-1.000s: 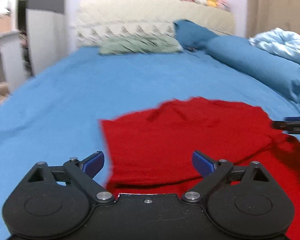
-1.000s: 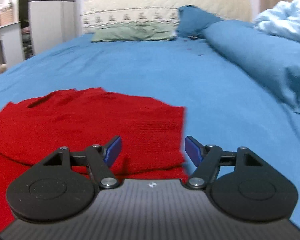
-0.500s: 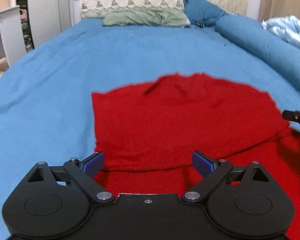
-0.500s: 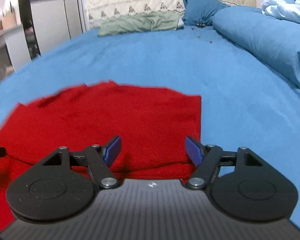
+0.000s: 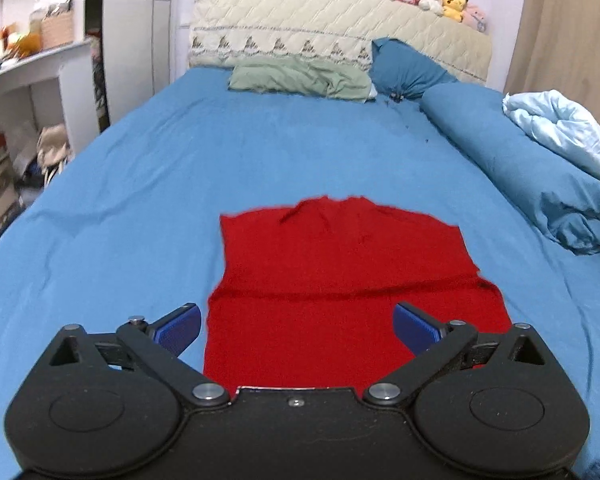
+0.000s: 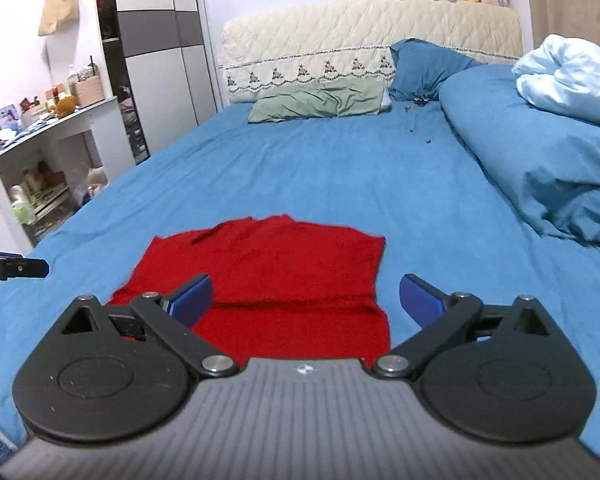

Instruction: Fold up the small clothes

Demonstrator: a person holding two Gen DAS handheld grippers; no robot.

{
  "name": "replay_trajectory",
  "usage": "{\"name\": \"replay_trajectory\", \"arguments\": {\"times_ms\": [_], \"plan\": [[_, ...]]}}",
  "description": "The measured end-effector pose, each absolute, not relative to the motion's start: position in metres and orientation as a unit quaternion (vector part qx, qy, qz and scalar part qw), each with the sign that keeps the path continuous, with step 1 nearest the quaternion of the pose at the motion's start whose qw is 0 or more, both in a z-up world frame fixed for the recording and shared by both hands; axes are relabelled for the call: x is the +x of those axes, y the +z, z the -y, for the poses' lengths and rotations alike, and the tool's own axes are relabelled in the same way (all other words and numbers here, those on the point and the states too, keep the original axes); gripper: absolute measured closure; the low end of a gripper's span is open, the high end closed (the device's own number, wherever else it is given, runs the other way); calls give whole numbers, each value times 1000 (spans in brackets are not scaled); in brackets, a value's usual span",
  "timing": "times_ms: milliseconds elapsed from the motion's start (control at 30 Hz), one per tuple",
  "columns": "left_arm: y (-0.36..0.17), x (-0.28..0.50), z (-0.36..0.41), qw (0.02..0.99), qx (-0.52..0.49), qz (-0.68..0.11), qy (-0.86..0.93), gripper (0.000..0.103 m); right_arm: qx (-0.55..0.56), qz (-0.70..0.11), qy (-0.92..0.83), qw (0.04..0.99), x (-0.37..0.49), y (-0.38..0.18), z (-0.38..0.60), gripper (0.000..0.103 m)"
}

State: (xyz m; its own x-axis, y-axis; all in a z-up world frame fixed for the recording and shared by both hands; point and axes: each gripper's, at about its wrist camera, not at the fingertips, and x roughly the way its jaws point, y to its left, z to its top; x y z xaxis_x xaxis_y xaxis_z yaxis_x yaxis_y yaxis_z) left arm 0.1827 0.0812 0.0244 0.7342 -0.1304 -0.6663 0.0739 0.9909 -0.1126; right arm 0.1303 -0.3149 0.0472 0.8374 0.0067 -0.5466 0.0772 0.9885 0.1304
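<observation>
A red knitted garment [image 5: 340, 272] lies flat on the blue bed sheet, its far part folded over the near part with a fold edge across the middle. It also shows in the right wrist view [image 6: 276, 276]. My left gripper [image 5: 298, 326] is open and empty, raised above the garment's near edge. My right gripper [image 6: 306, 296] is open and empty, above the garment's near right part. The left gripper's tip [image 6: 14, 266] shows at the left edge of the right wrist view.
The blue bed sheet [image 5: 140, 208] spreads all around. A rolled blue duvet [image 5: 520, 168] and a light blue blanket [image 5: 560, 128] lie along the right. A green pillow [image 5: 300, 78] and blue pillow [image 5: 408, 68] sit at the headboard. White shelves [image 6: 40, 152] stand left of the bed.
Both grippers have pulled back and risen from the garment, so it looks smaller and further off. The garment lies still, folded in half. Both grippers stay open.
</observation>
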Motion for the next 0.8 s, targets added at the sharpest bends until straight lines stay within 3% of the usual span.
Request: {"name": "replay_trajectory", "arguments": {"times_ms": [300, 500, 800], "plan": [[-4, 92, -80, 921, 14, -389, -23, 0, 80, -338, -48, 937, 31, 44, 311, 0], [-44, 51, -76, 920, 39, -391, -8, 0, 123, -379, -61, 915, -4, 3, 305, 0], [-96, 55, -82, 907, 52, -418, 28, 0, 134, -444, -96, 881, -11, -61, 299, 0]]}}
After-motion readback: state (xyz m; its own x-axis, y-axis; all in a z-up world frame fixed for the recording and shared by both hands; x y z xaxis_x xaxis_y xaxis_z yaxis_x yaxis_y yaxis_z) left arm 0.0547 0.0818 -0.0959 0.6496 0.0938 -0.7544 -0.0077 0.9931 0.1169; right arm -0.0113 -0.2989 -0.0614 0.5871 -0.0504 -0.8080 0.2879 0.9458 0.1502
